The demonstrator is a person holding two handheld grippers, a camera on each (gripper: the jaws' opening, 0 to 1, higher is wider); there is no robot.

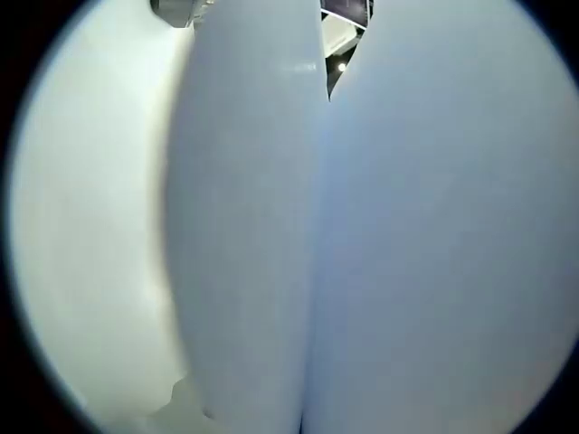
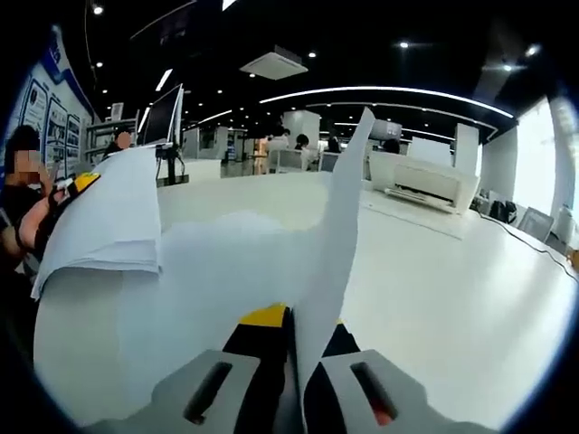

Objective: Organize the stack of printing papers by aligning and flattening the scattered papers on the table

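Gripping an upright sheet point(image 2: 327, 235) edge-on, your right gripper point(image 2: 291, 375) has its jaws pinched on the paper, whose long axis rises toward 12 o'clock. At 9 o'clock a drooping paper stack point(image 2: 104, 221) hangs above the white table point(image 2: 452, 298). White papers point(image 1: 362, 253) press against your left camera; its grip I cannot tell.

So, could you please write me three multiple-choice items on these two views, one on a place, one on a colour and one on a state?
1. Where is the printer?
A. on the white table
B. on the floor
C. on a chair

2. What colour are the papers?
A. yellow
B. white
C. green

3. How is the right gripper?
A. wide open
B. shut on paper
C. holding a pen

Key: A, it stands on the table; B, every sheet is white; B, a sheet rises from between its jaws.
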